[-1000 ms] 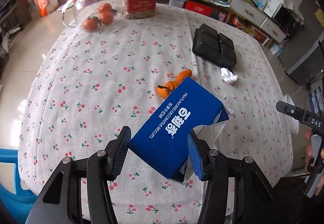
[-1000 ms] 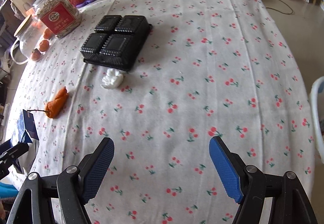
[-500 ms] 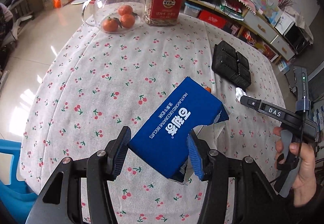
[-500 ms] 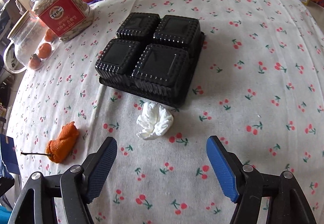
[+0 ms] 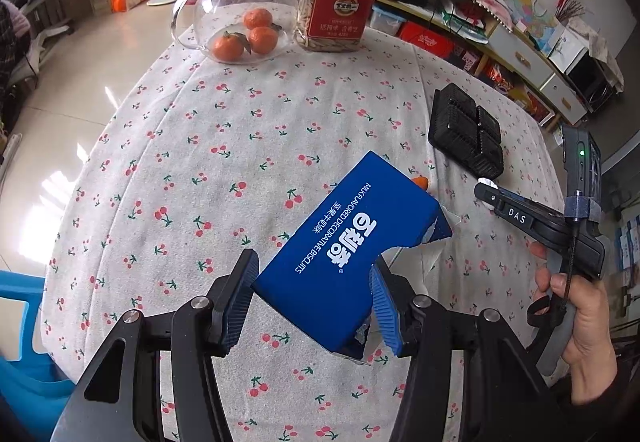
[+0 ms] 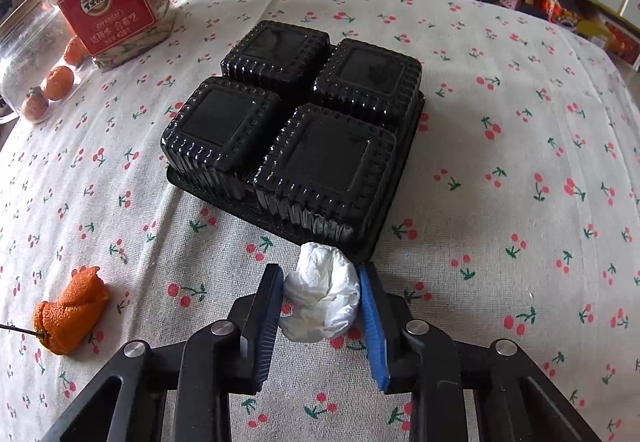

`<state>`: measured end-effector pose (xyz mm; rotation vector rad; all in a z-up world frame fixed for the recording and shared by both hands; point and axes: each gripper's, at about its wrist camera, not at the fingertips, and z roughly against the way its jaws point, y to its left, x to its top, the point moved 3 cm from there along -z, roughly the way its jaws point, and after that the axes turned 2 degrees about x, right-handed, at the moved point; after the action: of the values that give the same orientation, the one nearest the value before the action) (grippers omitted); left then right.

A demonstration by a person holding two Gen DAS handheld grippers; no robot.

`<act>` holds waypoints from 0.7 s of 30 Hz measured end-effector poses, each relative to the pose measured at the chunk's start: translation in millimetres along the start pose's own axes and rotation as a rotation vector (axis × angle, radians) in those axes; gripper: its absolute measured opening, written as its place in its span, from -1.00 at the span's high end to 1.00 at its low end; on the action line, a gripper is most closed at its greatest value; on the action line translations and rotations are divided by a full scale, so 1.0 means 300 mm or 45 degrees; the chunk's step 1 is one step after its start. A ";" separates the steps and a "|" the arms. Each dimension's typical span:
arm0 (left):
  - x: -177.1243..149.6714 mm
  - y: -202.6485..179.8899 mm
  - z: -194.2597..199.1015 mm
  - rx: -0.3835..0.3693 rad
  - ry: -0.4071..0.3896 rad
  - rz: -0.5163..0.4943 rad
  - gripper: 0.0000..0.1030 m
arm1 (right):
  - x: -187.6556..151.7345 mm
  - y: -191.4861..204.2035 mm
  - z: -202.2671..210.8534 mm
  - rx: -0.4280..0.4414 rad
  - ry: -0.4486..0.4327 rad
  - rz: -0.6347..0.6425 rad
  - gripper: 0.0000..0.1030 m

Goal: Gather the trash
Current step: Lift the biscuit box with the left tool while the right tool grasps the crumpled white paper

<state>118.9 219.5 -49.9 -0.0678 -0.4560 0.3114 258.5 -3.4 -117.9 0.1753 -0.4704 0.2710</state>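
Note:
My left gripper (image 5: 312, 290) is shut on a blue biscuit box (image 5: 348, 254) with a torn end, held above the cherry-print tablecloth. My right gripper (image 6: 322, 282) is closed around a crumpled white tissue (image 6: 322, 298) that lies on the cloth just in front of a black plastic tray (image 6: 296, 134). The pads touch both sides of the tissue. An orange peel (image 6: 68, 310) lies to the left in the right wrist view; only its tip (image 5: 421, 182) shows behind the box in the left wrist view. The right gripper body (image 5: 540, 218) shows at the right in the left wrist view.
A glass teapot (image 5: 240, 22) with tangerines and a red-labelled jar (image 5: 338, 10) stand at the table's far edge. The black tray (image 5: 466, 134) lies at the right. A blue chair (image 5: 20, 342) is by the near left edge. Shelves and boxes line the far wall.
My right gripper moved forward to the tissue and closed around it. My left gripper kept hold of the blue box and shifted slightly; the far end of the table now looks closer.

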 end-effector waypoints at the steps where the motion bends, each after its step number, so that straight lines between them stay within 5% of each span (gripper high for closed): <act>1: 0.000 -0.003 0.001 -0.002 -0.002 -0.001 -0.10 | 0.000 0.003 0.003 0.003 -0.002 0.006 0.45; 21: -0.004 -0.137 0.022 -0.116 -0.014 -0.044 -0.10 | -0.073 -0.145 0.241 0.046 -0.012 -0.098 0.48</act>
<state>126.4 180.0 -39.2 -0.1468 -0.4814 0.2572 221.9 -65.8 -69.2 0.2292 -0.4673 0.2038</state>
